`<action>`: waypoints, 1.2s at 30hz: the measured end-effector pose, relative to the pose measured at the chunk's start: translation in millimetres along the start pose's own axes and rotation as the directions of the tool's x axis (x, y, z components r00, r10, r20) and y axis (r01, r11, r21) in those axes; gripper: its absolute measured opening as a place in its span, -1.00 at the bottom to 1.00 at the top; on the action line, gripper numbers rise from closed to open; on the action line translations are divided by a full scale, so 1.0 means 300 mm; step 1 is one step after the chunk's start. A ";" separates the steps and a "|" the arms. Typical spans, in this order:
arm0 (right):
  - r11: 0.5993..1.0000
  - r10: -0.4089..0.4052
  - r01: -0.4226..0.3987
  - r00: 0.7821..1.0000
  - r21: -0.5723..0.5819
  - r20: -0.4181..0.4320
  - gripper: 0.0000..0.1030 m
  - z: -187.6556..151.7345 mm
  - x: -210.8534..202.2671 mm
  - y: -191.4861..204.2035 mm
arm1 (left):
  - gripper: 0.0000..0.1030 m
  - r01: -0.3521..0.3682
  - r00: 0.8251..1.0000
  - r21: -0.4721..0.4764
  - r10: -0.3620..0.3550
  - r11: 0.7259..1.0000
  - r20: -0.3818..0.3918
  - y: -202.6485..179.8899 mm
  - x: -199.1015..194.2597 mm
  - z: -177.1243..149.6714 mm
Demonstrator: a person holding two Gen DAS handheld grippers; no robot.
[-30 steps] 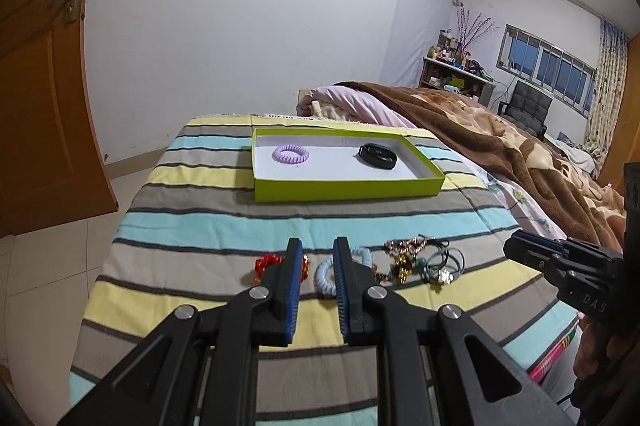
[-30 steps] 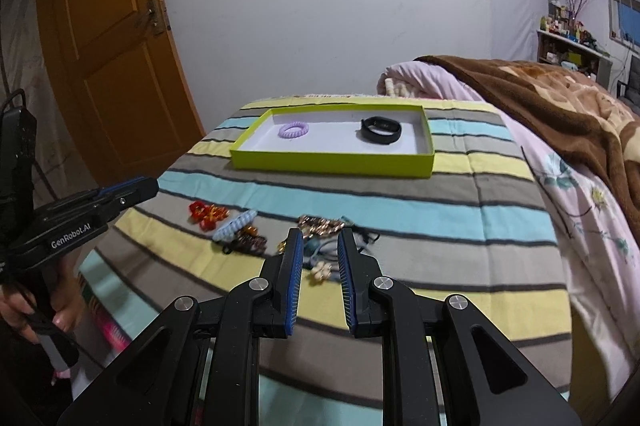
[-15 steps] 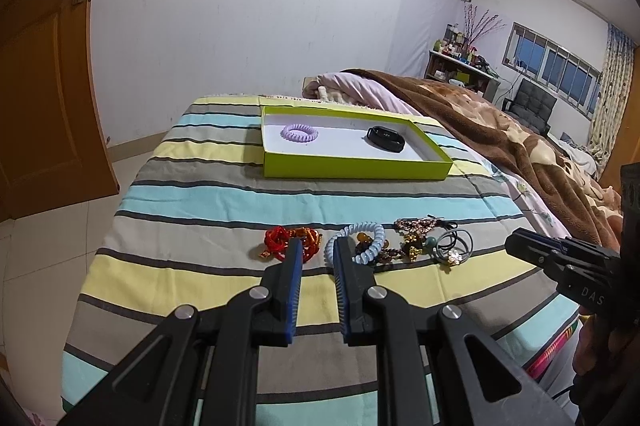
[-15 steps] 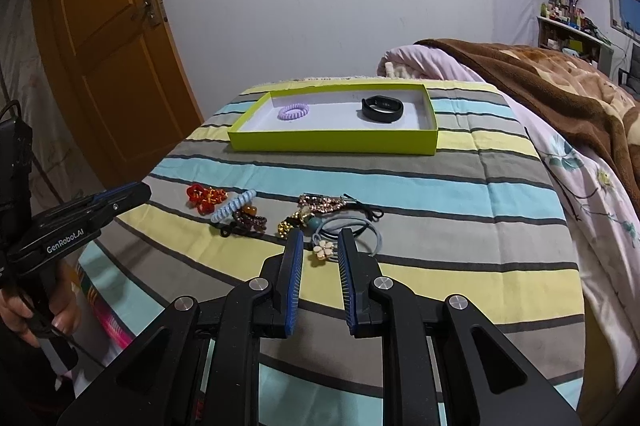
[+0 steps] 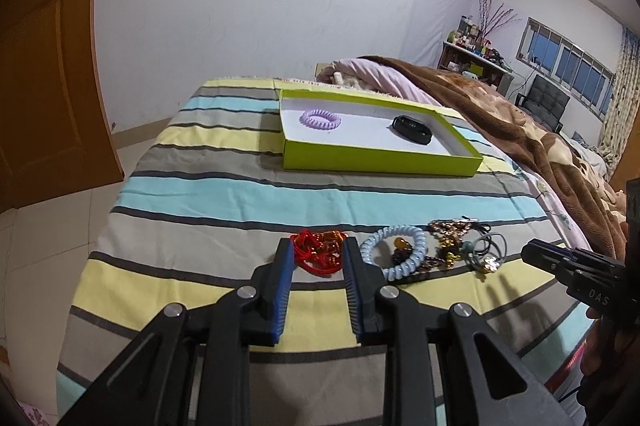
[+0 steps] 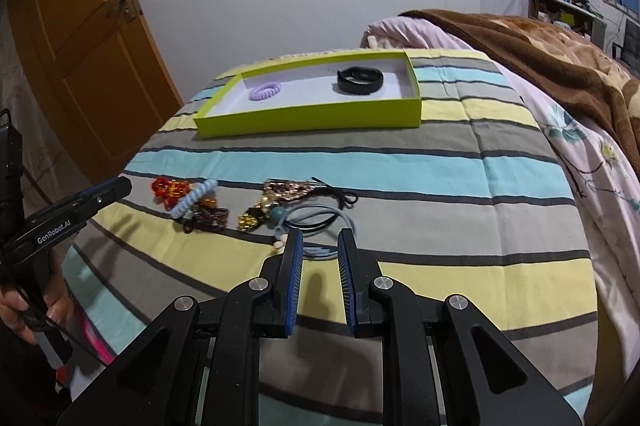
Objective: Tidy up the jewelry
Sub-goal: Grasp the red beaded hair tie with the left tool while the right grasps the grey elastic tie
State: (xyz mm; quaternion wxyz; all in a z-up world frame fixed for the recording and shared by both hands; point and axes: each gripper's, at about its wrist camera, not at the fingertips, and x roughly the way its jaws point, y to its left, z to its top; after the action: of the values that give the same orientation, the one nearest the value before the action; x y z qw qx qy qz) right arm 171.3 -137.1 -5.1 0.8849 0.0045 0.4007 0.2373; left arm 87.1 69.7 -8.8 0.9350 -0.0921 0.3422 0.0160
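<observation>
Left wrist view: the left gripper [image 5: 316, 246] points down at a striped bed cover [image 5: 224, 194], and its jaws are opening. A red beaded bracelet [image 5: 318, 254] lies on the cover in the gap between the blue pads, but the pads do not press on it — nothing is held.

Just beside it, at 3 o'clock, is a light blue coil hair tie [image 5: 394, 252]. Further that way sits a small heap of brown and gold bead pieces [image 5: 448, 242], with thin hair bands [image 5: 486, 248] at its 3 o'clock edge.

Far up at 12 o'clock is a green box [image 5: 380, 162]. Inside it lie a purple coil hair tie [image 5: 320, 119] and a black wristband [image 5: 412, 129], well apart.

In the right wrist view, the right gripper [image 6: 319, 240] has its jaws a little apart and grips nothing. The thin hair bands lie on the cover right at its tips — I cannot tell if they touch. A hand [image 6: 24, 306] at 9 o'clock holds the left gripper's handle.
</observation>
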 end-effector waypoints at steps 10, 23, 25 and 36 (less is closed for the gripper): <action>1.000 -0.002 0.003 0.999 0.029 -0.054 -0.64 0.021 0.088 -0.037 | -0.50 0.010 0.999 -0.019 -0.010 1.000 -0.041 0.021 0.082 0.011; 1.000 -0.027 0.028 0.996 0.011 -0.081 -0.88 0.025 0.131 -0.041 | -0.54 0.008 0.994 -0.079 -0.016 0.997 -0.104 0.060 0.149 0.013; 1.000 -0.023 0.024 0.997 0.017 -0.077 -0.93 0.023 0.128 -0.043 | -0.69 0.011 0.995 -0.091 -0.020 0.996 -0.101 0.066 0.148 0.012; 1.000 -0.009 0.010 0.999 0.021 -0.037 -0.97 0.022 0.075 -0.038 | -0.77 0.056 0.998 -0.089 -0.057 0.994 -0.015 0.059 0.063 0.026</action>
State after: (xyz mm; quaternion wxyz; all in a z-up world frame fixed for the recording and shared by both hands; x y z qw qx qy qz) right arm 193.5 -136.6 -18.7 0.8784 0.0077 0.4194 0.2289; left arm 104.8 88.0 -18.0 0.9270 -0.1434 0.3466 0.0040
